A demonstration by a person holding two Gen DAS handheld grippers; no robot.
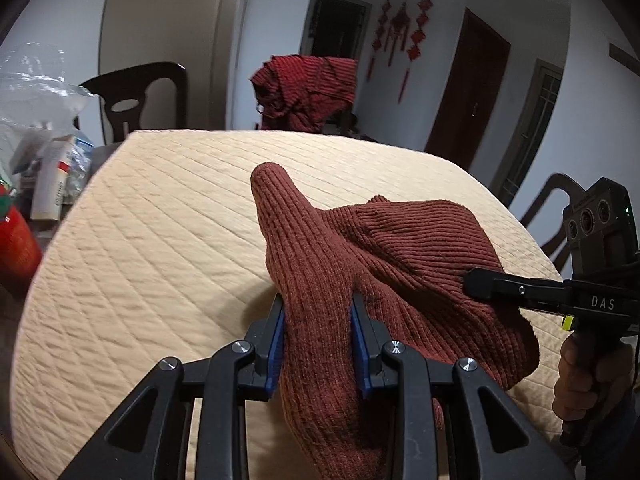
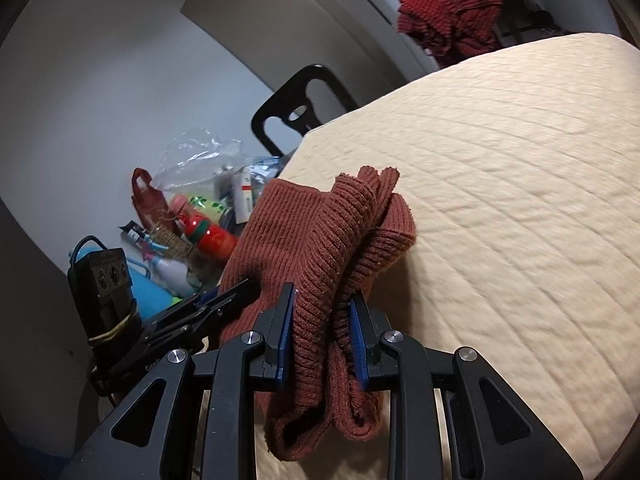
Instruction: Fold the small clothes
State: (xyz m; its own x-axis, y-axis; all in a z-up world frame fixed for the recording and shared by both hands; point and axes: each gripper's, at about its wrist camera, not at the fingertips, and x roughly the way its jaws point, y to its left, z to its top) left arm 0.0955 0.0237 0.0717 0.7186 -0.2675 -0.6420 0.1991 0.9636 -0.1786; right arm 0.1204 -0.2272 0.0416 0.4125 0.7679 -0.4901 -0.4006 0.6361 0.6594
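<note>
Knit garment: rust-brown, ribbed. Quilted cover beneath garment: cream, diamond-stitch pattern. Gripper pads against garment: blue, on black fingers. Cloth beyond cover's far edge: red with dark stripes. Chair beside cover's far left corner: dark brown. Wall ornaments behind cloth: red. Bottle left of cover: red, green band.

Setting: home dining room. Evidence: counter under cream quilted cover; dark wooden dining chairs beyond it; red knotted wall ornaments; brown panelled doors; household clutter with clear plastic bag alongside.
</note>
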